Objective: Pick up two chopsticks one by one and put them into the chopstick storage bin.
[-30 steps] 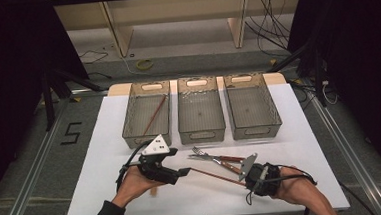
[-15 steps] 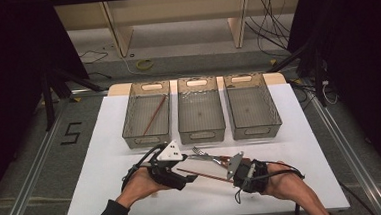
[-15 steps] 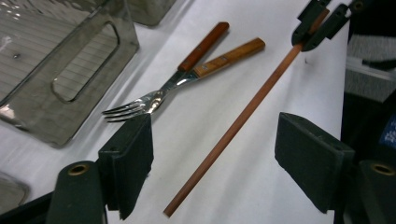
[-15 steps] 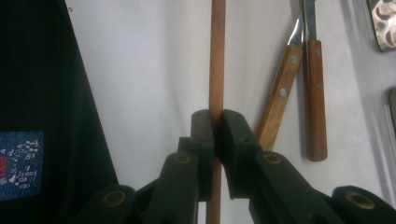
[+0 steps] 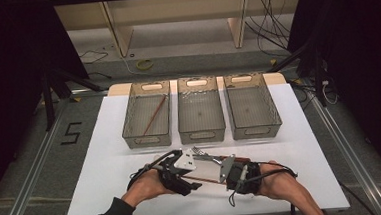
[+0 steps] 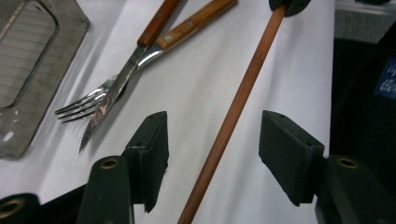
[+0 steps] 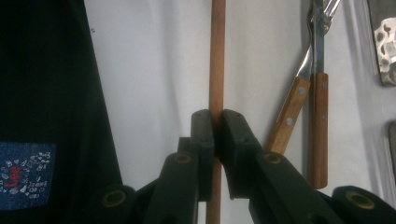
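My right gripper (image 7: pixel 215 116) is shut on a brown wooden chopstick (image 7: pixel 217 56), held a little above the white table near its front edge. The chopstick (image 6: pixel 252 70) runs up between the jaws of my left gripper (image 6: pixel 212 126). Those jaws have just been closing, and a gap still shows on each side of the stick. In the high view the left gripper (image 5: pixel 195 181) and right gripper (image 5: pixel 224 178) face each other tip to tip along the chopstick (image 5: pixel 208 179). A fork (image 6: pixel 79 107) and a serrated knife (image 6: pixel 112 100), both wooden-handled, lie crossed just beyond.
Three grey mesh bins stand in a row at the back of the table: left bin (image 5: pixel 148 138), middle bin (image 5: pixel 202 135), right bin (image 5: pixel 254 129). A second chopstick (image 5: pixel 155 114) lies slanted in the left bin. The white table (image 5: pixel 311 150) has bare room on both sides.
Both hands have drawn together near the front edge. The left gripper slid right onto the chopstick held by the right gripper, and its jaws have narrowed around it.
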